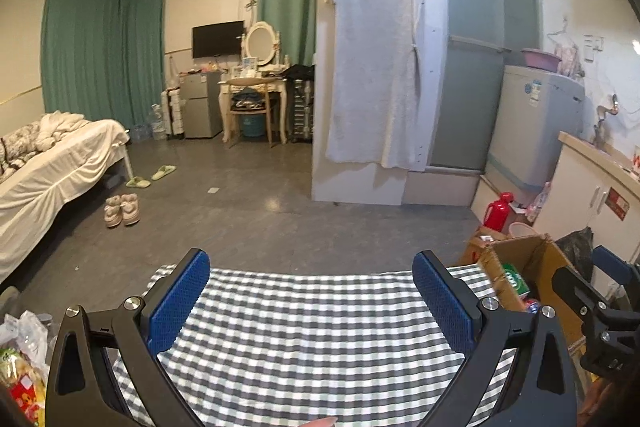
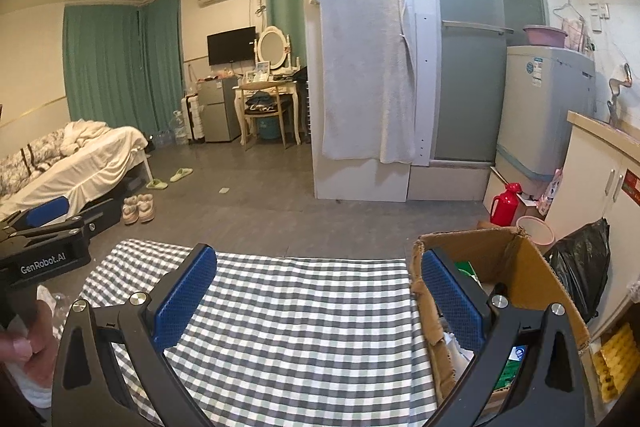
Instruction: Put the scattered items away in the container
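Hovering wide open and empty, the left gripper and right gripper are facing a bare checked cloth; items are already lying inside the cardboard box, suggesting tidying is nearing completion

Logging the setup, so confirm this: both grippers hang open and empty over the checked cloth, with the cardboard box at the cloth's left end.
One error: the cardboard box sits at the right end of the checked cloth, as the right wrist view shows. Both the left gripper and right gripper are indeed open and empty.
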Action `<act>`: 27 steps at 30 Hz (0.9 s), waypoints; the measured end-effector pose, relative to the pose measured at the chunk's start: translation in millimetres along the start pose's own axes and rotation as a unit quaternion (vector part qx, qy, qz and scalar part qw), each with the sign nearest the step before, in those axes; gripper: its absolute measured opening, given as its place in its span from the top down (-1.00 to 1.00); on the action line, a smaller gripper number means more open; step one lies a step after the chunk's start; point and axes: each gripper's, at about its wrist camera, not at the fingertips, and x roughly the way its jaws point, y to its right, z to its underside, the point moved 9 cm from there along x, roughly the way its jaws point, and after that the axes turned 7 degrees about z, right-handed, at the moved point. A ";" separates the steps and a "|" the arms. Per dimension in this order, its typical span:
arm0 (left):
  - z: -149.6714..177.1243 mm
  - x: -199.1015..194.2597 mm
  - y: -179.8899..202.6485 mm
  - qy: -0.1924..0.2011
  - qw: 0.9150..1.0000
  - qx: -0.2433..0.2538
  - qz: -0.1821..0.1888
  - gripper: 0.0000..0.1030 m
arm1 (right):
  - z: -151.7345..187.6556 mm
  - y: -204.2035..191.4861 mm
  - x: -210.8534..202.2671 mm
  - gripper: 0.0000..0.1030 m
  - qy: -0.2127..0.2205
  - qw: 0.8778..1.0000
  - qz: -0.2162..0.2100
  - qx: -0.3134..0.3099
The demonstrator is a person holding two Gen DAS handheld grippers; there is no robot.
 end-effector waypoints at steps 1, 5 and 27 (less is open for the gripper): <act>1.8 1.0 -3.9 -0.002 1.000 -0.003 0.000 -1.00 | 0.4 -3.1 0.5 -0.99 -0.001 1.000 -0.001 -0.003; 9.8 3.3 -9.8 -0.012 1.000 -0.010 0.002 -1.00 | 4.7 -12.8 3.3 -0.99 -0.005 1.000 -0.005 -0.009; 21.0 9.5 -11.1 -0.033 0.999 -0.011 0.007 -1.00 | 21.6 -25.3 16.6 -0.99 -0.032 0.999 -0.013 -0.013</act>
